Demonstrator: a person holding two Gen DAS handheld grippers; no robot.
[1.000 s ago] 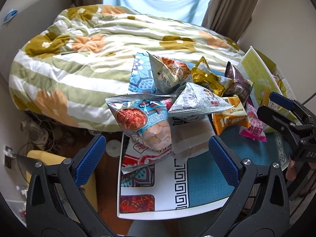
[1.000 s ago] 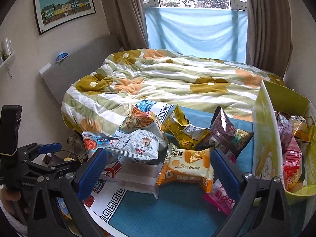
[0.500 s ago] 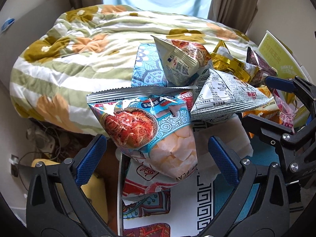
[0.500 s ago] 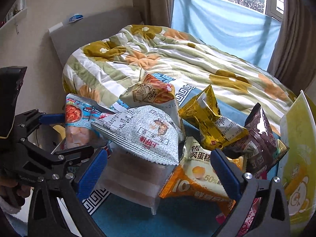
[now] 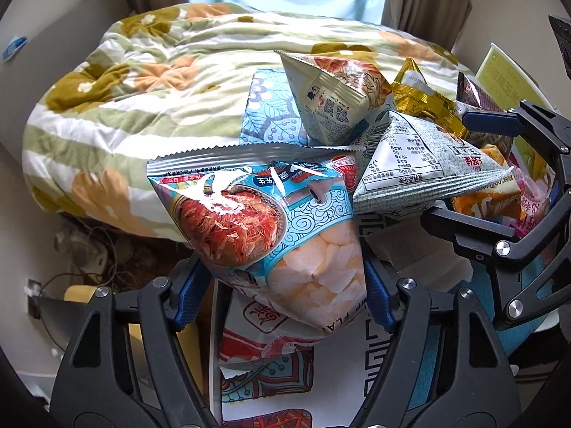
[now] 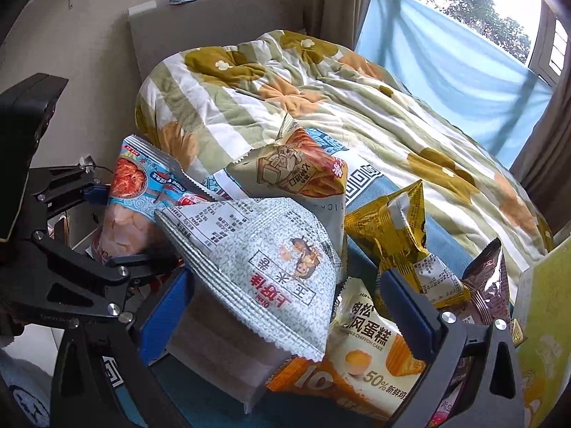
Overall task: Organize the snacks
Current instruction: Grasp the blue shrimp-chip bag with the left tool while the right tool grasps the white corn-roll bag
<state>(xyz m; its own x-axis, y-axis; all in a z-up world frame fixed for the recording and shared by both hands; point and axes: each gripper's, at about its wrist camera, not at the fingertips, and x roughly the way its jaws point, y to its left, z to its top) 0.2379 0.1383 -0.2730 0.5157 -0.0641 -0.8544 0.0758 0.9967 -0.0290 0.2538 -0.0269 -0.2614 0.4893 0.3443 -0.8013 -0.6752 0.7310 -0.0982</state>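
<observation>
Left tongs [image 5: 285,296]: blue pads [image 5: 189,292] pressed against either side of the shrimp-chip bag [image 5: 271,228], clamped on its lower half; the bag stands upright at the near left edge of the counter [image 5: 360,388].

Right tongs [image 6: 285,317]: spread apart, pads flanking the grey-speckled triangular packet [image 6: 271,267] and the translucent white pack [image 6: 221,353] beneath it; contact with either cannot be told.

Beige triangular snack bag [image 5: 335,103]: behind the shrimp-chip bag, tilted.

Gold packet [image 6: 396,235]: right of the grey packet, standing on end.

Orange chiffon-cake pack [image 6: 360,360]: flat on the counter, partly under the grey packet.

Dark brown packet [image 6: 489,285]: beside the yellow-green box [image 6: 542,324] at the right.

Floral quilt [image 5: 150,92]: on the bed behind the counter.
</observation>
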